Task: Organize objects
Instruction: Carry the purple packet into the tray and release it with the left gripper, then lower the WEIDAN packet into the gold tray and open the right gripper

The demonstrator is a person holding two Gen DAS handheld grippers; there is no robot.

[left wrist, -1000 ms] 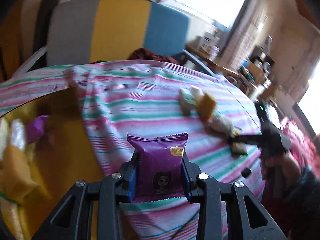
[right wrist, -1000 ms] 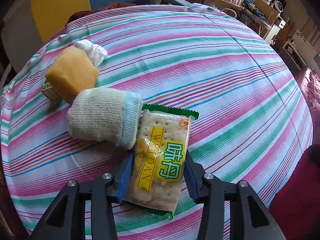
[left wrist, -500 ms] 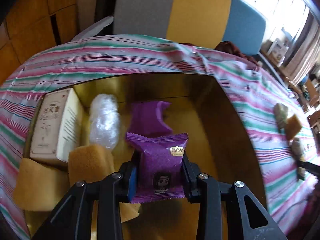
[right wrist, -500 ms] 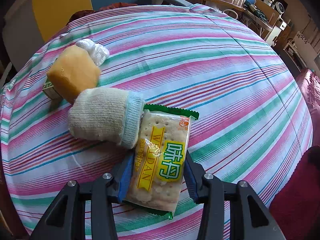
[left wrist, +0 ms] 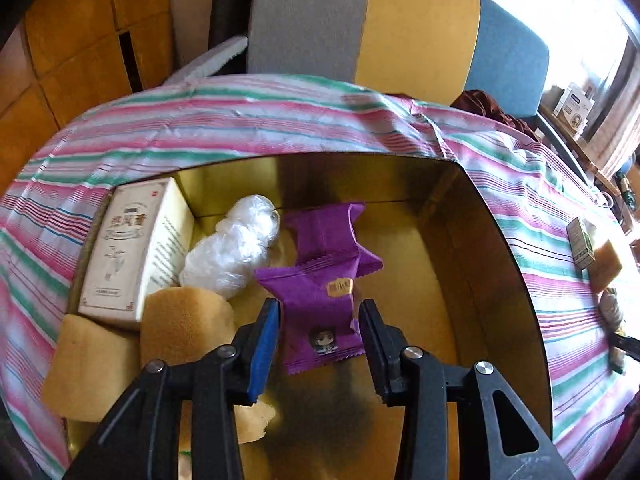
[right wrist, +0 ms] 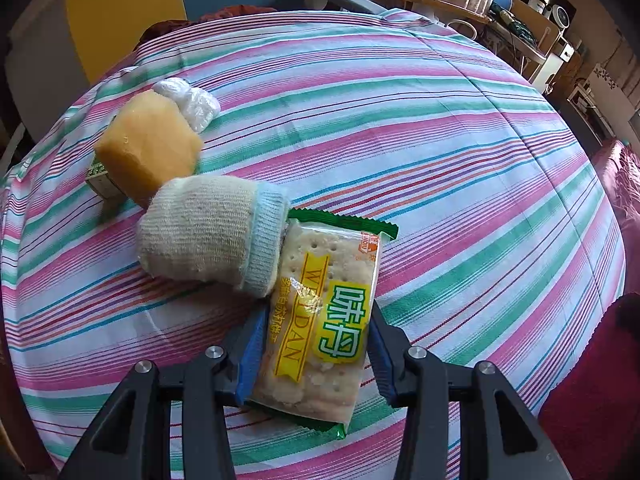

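My left gripper (left wrist: 320, 324) hangs over a gold box (left wrist: 500, 240) and is open; a purple snack packet (left wrist: 316, 308) sits loose between its fingers with gaps on both sides. The box also holds a second purple packet (left wrist: 326, 228), a white carton (left wrist: 128, 248), a plastic-wrapped bundle (left wrist: 236, 244) and tan sponges (left wrist: 184, 324). My right gripper (right wrist: 316, 344) is shut on a green-edged cracker packet (right wrist: 324, 308) that lies on the striped tablecloth (right wrist: 440, 160), touching a rolled beige sock (right wrist: 208, 236).
A yellow sponge (right wrist: 148, 148), a small green box (right wrist: 98, 178) and a clear plastic wad (right wrist: 188, 100) lie beyond the sock. A grey, yellow and blue chair (left wrist: 400, 24) stands behind the table. Cluttered furniture (right wrist: 520, 20) is at the far right.
My left gripper swung from over the tablecloth to above the gold box, then opened and let go of the purple packet. The right gripper stays shut on the cracker packet and has hardly moved.
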